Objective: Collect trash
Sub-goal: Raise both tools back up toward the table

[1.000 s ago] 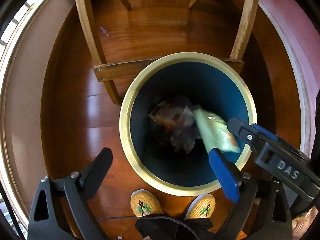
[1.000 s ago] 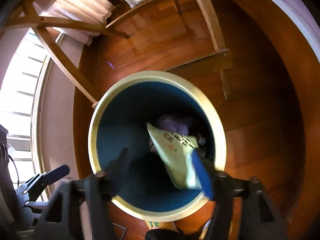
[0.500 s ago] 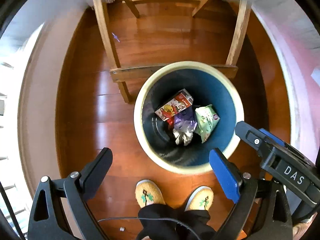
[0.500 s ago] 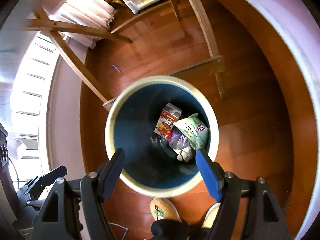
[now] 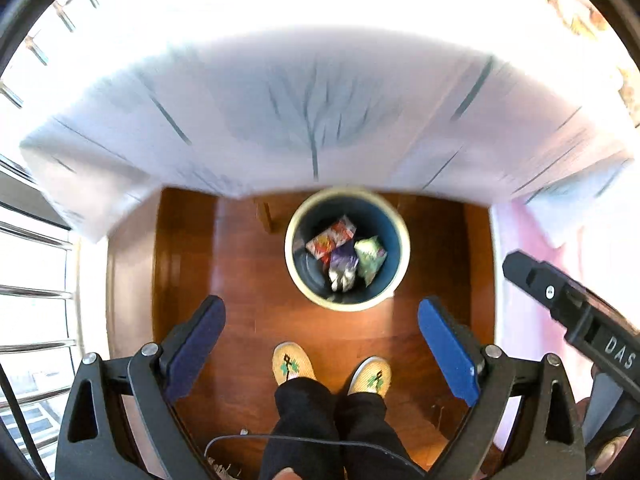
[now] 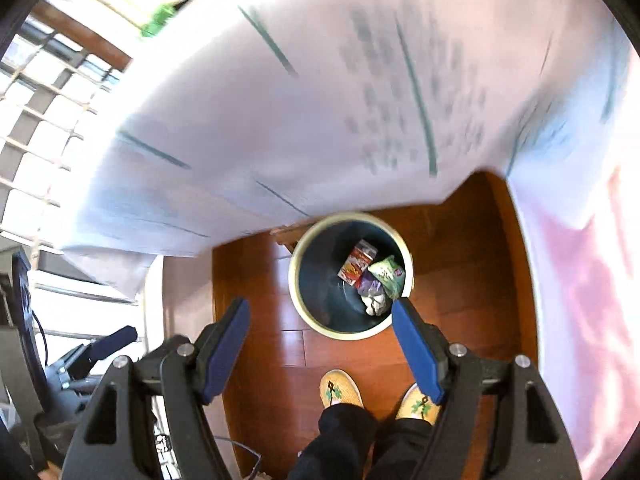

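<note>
A round bin (image 5: 298,276) with a cream rim and blue inside stands on the wooden floor, far below both grippers; it also shows in the right wrist view (image 6: 304,308). Inside lie a red carton (image 5: 330,236), a green packet (image 5: 370,256), a purple wrapper (image 5: 342,258) and crumpled white paper (image 5: 340,280). My left gripper (image 5: 322,320) is open and empty, high above the bin. My right gripper (image 6: 322,316) is open and empty too, and its body shows at the right of the left wrist view (image 5: 576,312).
A white tablecloth with dark lines (image 5: 312,112) hangs over the far side of the bin and fills the upper half of both views (image 6: 320,100). The person's feet in yellow slippers (image 5: 292,364) stand just in front of the bin. A pink wall (image 6: 580,280) is to the right.
The green packet left my right gripper and fell into the bin. Both grippers rose well above the bin, so the tablecloth edge now comes into view.
</note>
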A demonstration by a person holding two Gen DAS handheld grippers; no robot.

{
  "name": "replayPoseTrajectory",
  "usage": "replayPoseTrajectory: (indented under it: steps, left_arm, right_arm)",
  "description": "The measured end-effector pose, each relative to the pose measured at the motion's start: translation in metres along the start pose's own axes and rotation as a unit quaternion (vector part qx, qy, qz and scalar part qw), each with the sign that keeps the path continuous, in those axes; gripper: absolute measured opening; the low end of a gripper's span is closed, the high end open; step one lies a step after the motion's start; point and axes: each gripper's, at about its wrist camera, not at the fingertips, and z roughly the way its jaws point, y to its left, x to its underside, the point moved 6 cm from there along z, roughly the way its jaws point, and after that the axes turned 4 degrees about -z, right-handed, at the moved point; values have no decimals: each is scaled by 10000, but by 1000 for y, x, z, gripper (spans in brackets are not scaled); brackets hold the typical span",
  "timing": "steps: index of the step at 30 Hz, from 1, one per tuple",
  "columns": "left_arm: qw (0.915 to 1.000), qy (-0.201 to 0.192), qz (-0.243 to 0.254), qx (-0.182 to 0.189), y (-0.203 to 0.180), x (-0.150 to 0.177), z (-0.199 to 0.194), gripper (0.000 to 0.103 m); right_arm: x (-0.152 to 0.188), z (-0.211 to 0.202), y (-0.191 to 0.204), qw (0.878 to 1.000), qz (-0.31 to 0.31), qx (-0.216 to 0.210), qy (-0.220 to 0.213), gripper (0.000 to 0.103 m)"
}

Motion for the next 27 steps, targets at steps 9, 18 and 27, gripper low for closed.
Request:
replayPoseTrajectory:
  steps: [9, 18, 27]
  left_arm:
    - [9973, -694, -244, 2, 9, -24, -138, 96]
    - [9888, -1417, -320, -336, 13, -50, -215, 96]
    - [9763, -2004, -493, -652, 18, -93, -257, 96]
  right_arm:
    - [-30, -126, 51, 9954, -781, -207, -513, 73]
    - [-69, -193, 95, 9817, -1427, -496, -1159, 73]
    - [-118, -218, 113, 9722, -1499, -886, -1565, 73]
